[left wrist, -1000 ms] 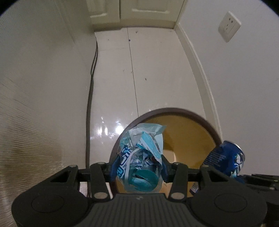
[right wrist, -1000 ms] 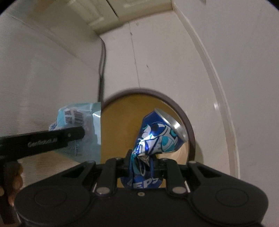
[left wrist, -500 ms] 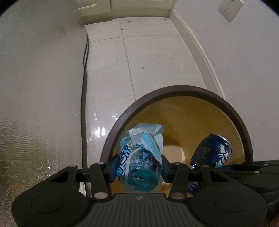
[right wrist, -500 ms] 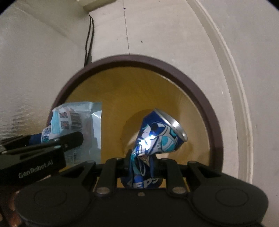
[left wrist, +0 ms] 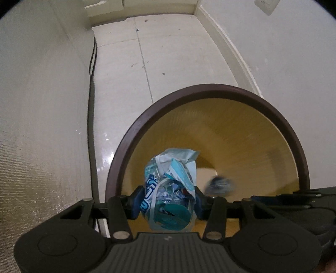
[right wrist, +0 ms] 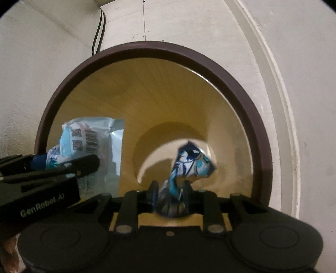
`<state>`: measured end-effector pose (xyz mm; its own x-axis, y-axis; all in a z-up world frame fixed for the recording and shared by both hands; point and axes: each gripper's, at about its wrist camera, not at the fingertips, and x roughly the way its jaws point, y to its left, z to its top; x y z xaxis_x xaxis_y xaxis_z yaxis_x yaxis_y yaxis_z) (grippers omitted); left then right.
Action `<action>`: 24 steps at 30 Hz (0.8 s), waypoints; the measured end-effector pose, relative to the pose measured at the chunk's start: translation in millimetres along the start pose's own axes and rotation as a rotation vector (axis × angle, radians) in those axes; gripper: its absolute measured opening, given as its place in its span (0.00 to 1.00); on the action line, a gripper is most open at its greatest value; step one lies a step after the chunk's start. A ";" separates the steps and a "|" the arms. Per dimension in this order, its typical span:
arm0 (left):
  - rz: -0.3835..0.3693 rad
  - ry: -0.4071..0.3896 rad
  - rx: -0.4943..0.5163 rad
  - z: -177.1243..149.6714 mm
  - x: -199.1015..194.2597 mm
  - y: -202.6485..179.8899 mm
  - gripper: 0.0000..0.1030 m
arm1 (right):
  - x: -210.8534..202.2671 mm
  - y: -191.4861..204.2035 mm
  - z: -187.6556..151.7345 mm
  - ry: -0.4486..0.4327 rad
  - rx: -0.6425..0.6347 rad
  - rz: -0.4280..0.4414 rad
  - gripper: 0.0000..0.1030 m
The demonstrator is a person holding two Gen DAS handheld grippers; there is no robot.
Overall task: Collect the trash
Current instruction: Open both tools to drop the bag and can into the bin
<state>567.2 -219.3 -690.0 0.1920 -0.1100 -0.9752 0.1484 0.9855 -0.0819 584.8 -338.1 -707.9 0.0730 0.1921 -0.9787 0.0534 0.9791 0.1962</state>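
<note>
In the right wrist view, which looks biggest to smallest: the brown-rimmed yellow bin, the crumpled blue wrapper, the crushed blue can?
1. Brown-rimmed yellow bin
2. Crumpled blue wrapper
3. Crushed blue can, though blur and nearness make the last two unsure.

Blurred can, hidden bin floor

We see the can point(right wrist: 192, 161) smeared by motion blur; the bin point(right wrist: 147, 45) near rim hides behind gripper bodies.

Pale glossy tile floor point(left wrist: 172, 63), white walls point(left wrist: 283, 52), baseboard point(left wrist: 235, 54), black cable point(left wrist: 91, 84) along left wall, wall socket point(left wrist: 266, 5).
</note>
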 end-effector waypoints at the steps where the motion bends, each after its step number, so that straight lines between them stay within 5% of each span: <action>1: -0.005 0.000 0.002 -0.9 3.1 -1.0 0.47 | 0.5 1.2 0.0 0.003 -0.003 -0.004 0.25; 8: -0.017 0.000 0.006 -1.2 6.5 1.2 0.48 | -7.0 6.5 -4.8 -0.003 -0.005 0.003 0.24; 24: 0.045 0.039 0.023 0.2 -35.4 -4.3 0.78 | -68.8 -2.9 -8.2 -0.052 -0.002 0.012 0.28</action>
<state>560.0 -219.6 -655.0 0.1610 -0.0595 -0.9852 0.1625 0.9862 -0.0330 571.5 -353.6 -641.6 0.1251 0.2002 -0.9717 0.0502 0.9769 0.2077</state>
